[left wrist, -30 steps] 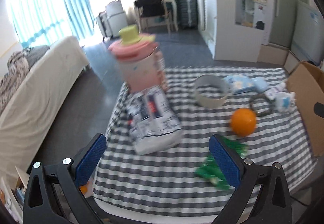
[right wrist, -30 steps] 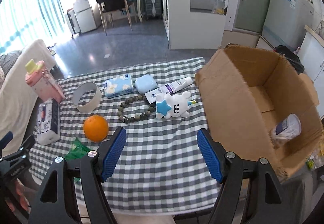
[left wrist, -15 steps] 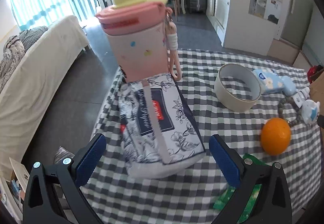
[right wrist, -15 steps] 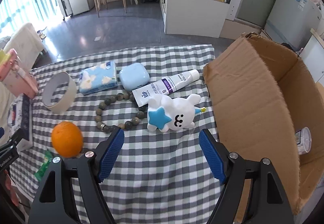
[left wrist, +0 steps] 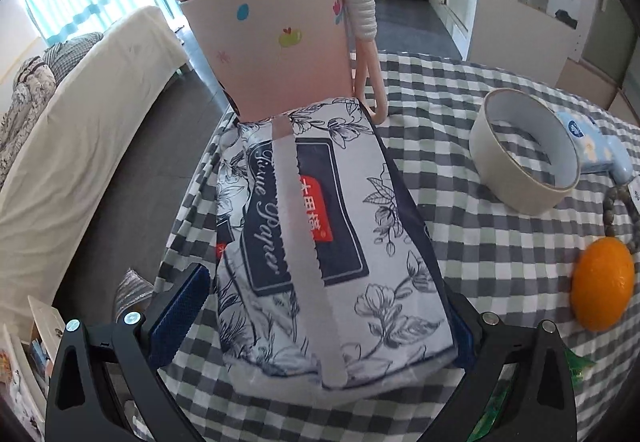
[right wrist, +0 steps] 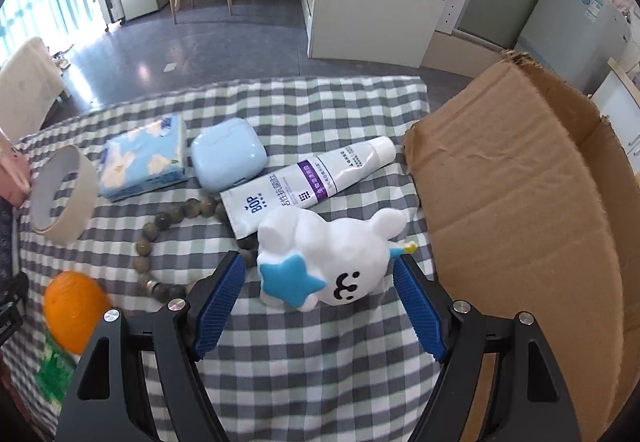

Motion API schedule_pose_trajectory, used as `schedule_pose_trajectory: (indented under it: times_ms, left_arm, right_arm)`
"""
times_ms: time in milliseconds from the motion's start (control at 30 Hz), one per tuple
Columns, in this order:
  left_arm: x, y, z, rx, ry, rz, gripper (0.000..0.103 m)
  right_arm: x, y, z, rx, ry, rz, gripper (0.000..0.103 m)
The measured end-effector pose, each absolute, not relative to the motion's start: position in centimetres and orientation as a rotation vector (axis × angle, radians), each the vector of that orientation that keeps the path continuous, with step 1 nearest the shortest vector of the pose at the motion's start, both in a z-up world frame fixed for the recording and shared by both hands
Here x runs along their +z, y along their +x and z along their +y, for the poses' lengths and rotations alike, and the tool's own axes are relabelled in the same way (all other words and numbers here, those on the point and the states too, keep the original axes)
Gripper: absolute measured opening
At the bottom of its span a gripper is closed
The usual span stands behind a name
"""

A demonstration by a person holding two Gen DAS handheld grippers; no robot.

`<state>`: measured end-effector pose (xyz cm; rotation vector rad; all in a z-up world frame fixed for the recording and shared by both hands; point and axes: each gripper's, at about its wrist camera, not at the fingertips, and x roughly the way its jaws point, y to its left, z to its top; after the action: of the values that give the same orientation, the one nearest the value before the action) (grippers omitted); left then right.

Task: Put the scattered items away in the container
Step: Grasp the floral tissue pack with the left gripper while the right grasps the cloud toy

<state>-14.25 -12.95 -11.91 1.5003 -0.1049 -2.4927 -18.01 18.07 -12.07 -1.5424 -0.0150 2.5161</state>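
Observation:
A floral tissue paper pack (left wrist: 320, 242) lies on the checked cloth, and my left gripper (left wrist: 328, 294) stands open astride its near end. A gap shows at the left pad; the right pad is hidden behind the pack. A pink bottle (left wrist: 272, 34) stands right behind the pack. In the right wrist view, a white plush toy (right wrist: 352, 242) with a blue star lies between the open fingers of my right gripper (right wrist: 320, 262), with small gaps on both sides. The cardboard box (right wrist: 520, 202) stands open just right of the toy.
Loose on the cloth are a tape roll (right wrist: 60, 198), an orange (right wrist: 74, 306), a bead bracelet (right wrist: 168, 218), a toothpaste tube (right wrist: 304, 182), a blue case (right wrist: 228, 158), a small tissue pack (right wrist: 144, 162) and a green packet (right wrist: 52, 366). A sofa (left wrist: 80, 162) is left of the table.
Both grippers have come down and forward. The left one now straddles the tissue pack and the right one straddles the plush toy. Neither has closed.

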Motion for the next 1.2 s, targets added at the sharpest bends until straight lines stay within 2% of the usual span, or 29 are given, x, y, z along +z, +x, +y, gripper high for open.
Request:
schedule_pose_trajectory:
  times_ms: [767,833,867,900,1200]
  left_arm:
    - [-12.2,-15.9,-15.4,-2.557,1.537,0.042,0.102]
    - [-12.2,-16.0,-15.7,-2.564,1.544,0.049,0.099]
    - [-12.2,-16.0,-15.7,-2.569,1.547,0.049,0.098]
    - [-12.2,-15.8,-15.5,-2.574,1.548,0.048,0.094]
    - [-11.7,-14.8,-14.3,-2.609,1.553,0.029,0.070]
  right_arm:
    - [-13.6,-19.6,19.0,2.491,-1.553,-0.025,0.076]
    - [-13.6,-19.4,19.0,2.496,-1.555,-0.012,0.074]
    - [-13.6,-19.3,19.1,2.505,-1.556,0.004,0.068]
    - [-13.5,-19.2,19.2,2.514,-1.557,0.028,0.065]
    - [-13.3,-18.9,18.9,2.530,-1.568,0.033,0.065]
